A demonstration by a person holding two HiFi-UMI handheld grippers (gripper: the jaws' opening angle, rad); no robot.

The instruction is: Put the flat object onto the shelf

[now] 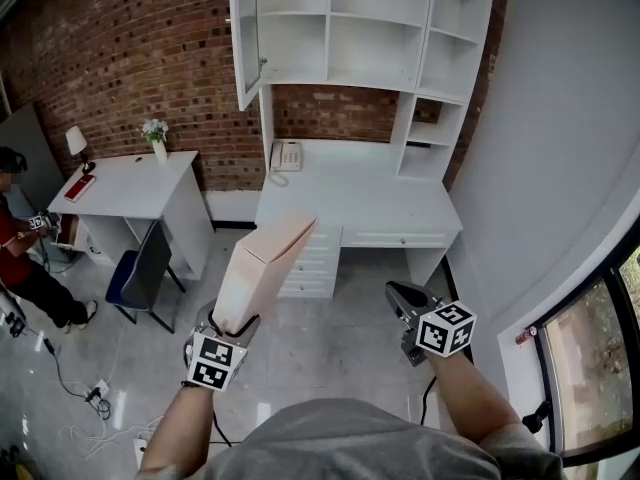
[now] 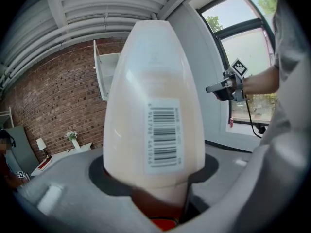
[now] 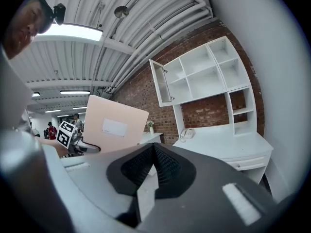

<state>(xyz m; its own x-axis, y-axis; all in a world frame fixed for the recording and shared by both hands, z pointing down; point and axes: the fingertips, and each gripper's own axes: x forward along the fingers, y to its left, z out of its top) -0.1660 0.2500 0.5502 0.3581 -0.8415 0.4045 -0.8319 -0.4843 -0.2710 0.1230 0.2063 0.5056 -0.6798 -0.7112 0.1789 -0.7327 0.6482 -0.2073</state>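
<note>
Left tool [image 1: 228, 330] grips the flat object [image 1: 262, 273], long axis pointing ahead toward the shelf [image 1: 372, 30]; right tool [image 1: 403, 296] closed, empty.

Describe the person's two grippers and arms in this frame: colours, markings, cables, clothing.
The left grey two-jaw gripper and the right grey two-jaw gripper each carry a white cube with black square markers. The jaw pads are black and ribbed. A black cable trails below each gripper. The person wears a grey short-sleeved top; the forearms are uncovered.
</note>
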